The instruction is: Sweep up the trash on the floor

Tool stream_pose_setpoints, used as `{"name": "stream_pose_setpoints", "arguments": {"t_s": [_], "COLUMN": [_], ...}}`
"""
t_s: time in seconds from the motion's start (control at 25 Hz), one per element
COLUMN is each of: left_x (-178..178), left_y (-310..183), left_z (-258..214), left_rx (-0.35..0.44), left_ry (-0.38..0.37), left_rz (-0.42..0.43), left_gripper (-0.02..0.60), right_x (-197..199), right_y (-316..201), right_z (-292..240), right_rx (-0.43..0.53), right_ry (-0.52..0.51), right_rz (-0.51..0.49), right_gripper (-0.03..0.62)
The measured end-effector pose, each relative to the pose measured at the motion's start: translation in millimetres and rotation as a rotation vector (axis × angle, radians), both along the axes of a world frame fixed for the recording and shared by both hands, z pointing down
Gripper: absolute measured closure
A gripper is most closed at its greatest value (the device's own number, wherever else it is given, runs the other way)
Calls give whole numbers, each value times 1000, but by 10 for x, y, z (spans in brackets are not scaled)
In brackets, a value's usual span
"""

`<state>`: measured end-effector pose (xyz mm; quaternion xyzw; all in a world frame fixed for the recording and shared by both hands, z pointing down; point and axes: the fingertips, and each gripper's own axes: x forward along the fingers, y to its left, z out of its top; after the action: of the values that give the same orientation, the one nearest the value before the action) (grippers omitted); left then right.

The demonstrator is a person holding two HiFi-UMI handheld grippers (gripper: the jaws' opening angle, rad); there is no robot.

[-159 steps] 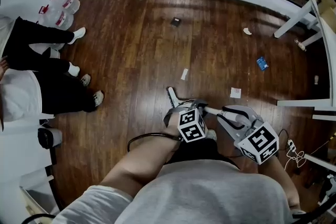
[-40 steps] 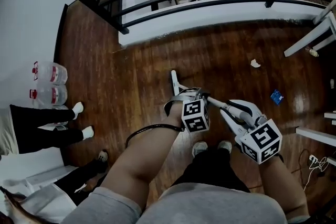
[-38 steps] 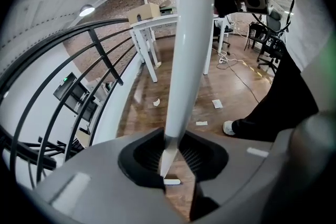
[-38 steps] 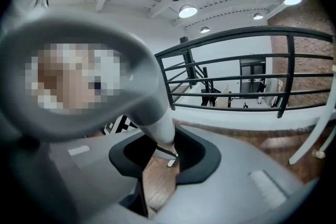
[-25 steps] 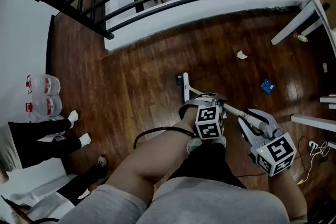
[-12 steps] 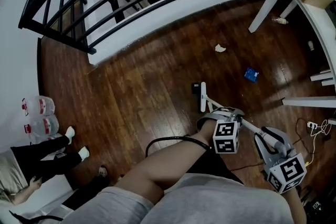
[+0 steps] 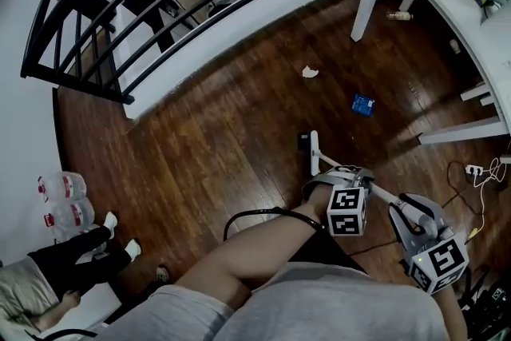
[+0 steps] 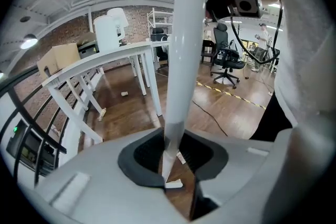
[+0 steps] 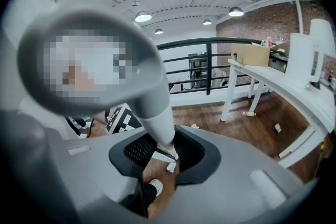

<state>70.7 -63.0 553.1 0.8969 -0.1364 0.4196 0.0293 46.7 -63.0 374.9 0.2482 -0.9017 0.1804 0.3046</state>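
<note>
My left gripper leads, its grey jaws closed round the long white plastic sweeper pole. In the left gripper view the pole runs straight between the dark pads. My bare left forearm reaches diagonally from lower left up to that gripper, with the black-and-white marker cube turned upward. My right gripper sits nearer my body and further right. Its jaws are clamped on the pole's thicker upper end. The arm behind it is mostly out of frame.
</note>
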Motion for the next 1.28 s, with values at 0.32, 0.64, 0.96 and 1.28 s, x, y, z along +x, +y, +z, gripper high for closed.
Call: {"name": "stream_pose_setpoints", "arguments": {"t_s": [0.32,0.64,0.96,1.28], "left_x": [103,-243,-1037,-1747], "left_y": [-127,-526,-1228,-1947], "left_z": [-166,-201,-148,131], "left_rx": [21,74,103,109], "left_ry": [-91,-177,-235,-255], "left_rz": [11,28,105,297], "left_gripper": [495,494,495,495], "right_x": [121,-10,-729,-1480], "right_y": [-121,-491,-1105,-1803], "right_z": [-217,-229,-145,126], "right_rx": [26,37,63,62], "right_ry": [-97,-202,-228,-195], "right_rz": [3,43,107,247], "right_gripper": [487,487,487,485]}}
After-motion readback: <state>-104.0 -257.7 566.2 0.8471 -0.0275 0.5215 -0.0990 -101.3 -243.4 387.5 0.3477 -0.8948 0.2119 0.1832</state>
